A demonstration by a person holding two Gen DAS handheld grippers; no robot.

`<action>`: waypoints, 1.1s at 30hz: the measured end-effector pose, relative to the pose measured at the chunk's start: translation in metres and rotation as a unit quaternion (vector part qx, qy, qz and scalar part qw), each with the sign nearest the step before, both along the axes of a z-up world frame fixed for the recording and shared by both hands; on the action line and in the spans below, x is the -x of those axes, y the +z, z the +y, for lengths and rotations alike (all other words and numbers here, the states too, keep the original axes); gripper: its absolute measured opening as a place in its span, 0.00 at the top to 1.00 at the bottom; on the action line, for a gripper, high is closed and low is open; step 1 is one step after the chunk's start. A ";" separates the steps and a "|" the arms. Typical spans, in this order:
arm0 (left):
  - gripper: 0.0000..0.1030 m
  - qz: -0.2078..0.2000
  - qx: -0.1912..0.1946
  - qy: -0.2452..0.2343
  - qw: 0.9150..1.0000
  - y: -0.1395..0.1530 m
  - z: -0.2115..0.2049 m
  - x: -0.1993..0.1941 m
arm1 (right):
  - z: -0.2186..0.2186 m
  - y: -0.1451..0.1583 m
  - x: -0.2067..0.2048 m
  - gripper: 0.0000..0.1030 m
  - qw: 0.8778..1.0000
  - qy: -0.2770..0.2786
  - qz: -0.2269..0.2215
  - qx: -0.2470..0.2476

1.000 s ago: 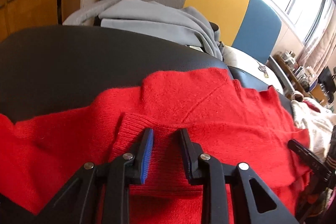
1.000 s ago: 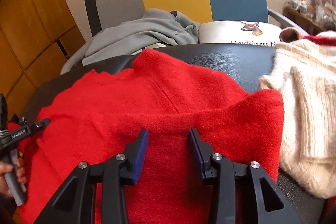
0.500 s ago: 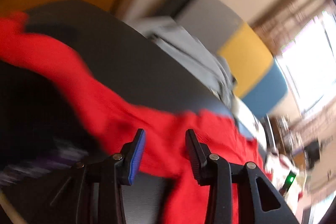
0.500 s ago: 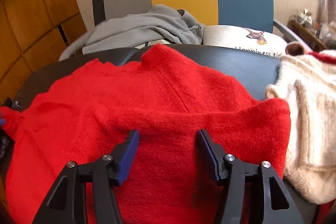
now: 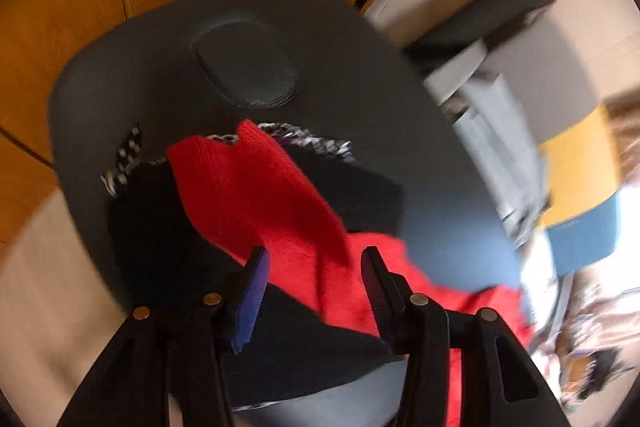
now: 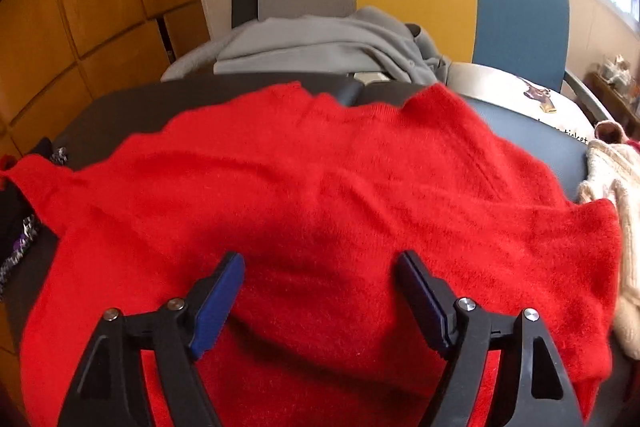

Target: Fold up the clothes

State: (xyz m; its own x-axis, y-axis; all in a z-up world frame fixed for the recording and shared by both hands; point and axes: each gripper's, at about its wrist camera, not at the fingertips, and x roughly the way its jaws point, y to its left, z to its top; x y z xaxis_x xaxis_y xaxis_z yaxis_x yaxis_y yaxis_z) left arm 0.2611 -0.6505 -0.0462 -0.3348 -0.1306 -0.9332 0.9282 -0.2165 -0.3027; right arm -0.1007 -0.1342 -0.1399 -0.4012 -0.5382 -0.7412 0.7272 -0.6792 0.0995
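The red sweater (image 6: 320,195) lies spread on the dark desk (image 5: 360,75), one sleeve (image 5: 256,187) flung outward; both left tongs (image 5: 316,267) and right tongs (image 6: 320,267) gape wide, empty; folding looks barely begun.

Dark desk (image 6: 120,107) carries red sweater (image 6: 320,187), cream knit (image 6: 608,187) at right edge, black garment (image 5: 160,227) at left.
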 end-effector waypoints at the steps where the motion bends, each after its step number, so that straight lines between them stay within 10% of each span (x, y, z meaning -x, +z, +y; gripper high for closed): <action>1: 0.53 -0.008 0.000 -0.009 1.000 0.002 0.000 0.008 | 0.002 -0.001 0.002 0.19 1.000 0.000 -0.007 0.005; 12: 0.53 -0.139 0.000 -0.023 0.990 -0.022 -0.003 0.050 | 0.000 -0.003 0.003 0.08 1.000 0.019 -0.014 0.014; 16: 0.94 -0.139 0.063 -0.034 0.988 -0.021 0.007 0.051 | -0.001 -0.003 0.003 0.07 1.000 0.021 -0.015 0.015; 26: 0.94 0.058 0.221 -0.115 0.967 0.063 0.108 0.074 | -0.004 -0.004 0.001 0.06 1.000 0.020 -0.009 0.005; 33: 0.94 0.155 0.207 -0.233 0.937 0.051 0.200 0.168 | -0.002 -0.004 0.002 0.06 1.000 0.018 -0.011 0.010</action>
State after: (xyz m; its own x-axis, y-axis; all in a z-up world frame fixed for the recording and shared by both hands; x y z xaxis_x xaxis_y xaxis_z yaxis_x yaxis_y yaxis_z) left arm 0.0928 -0.4504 0.0049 -0.6918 -0.2329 -0.6835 0.5852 -0.7354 -0.3416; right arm -0.1023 -0.1358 -0.1435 -0.3643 -0.5667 -0.7390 0.7489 -0.6500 0.1292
